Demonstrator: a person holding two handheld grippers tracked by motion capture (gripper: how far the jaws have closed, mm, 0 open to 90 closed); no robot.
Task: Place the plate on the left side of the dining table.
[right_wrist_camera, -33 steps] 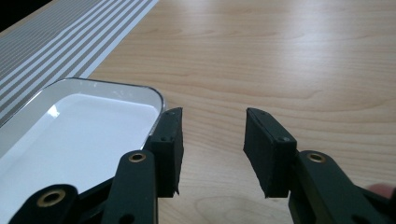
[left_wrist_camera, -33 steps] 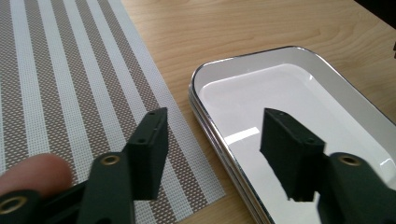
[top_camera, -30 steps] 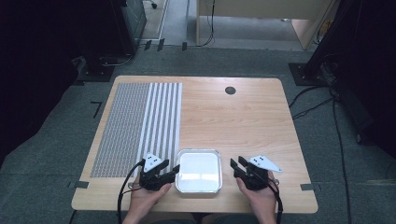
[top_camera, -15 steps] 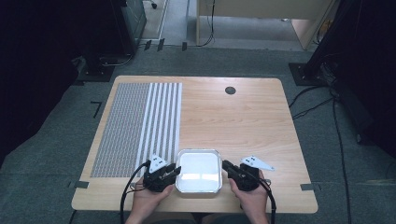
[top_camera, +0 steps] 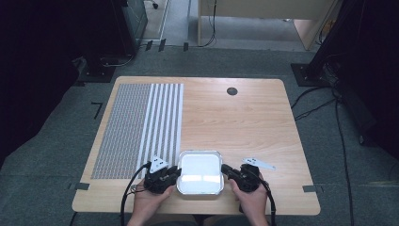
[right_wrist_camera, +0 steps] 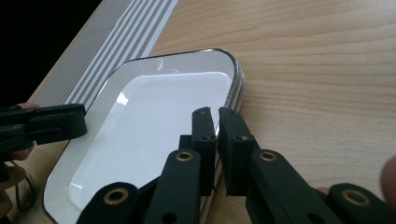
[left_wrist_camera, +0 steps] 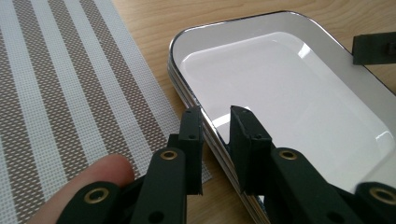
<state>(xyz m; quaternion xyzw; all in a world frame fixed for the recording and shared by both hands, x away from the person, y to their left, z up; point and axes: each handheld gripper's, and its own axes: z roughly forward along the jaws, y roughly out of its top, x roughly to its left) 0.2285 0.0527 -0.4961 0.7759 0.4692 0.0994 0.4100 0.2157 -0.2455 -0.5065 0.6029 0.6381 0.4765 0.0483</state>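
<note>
Woven and striped, a placemat covers the left part of the wooden desk, and just right of its near corner the left gripper has been closing its fingers onto the left rim of the white tray, one finger outside and one inside. At the near edge of the desk, this tray lies flat between both hands, its left edge just beside the placemat. On its right rim the right gripper is nipped nearly shut, fingers pinching the edge.

The wooden worktop carries a striped mat; just right of the mat's near corner sits a white tray.
</note>
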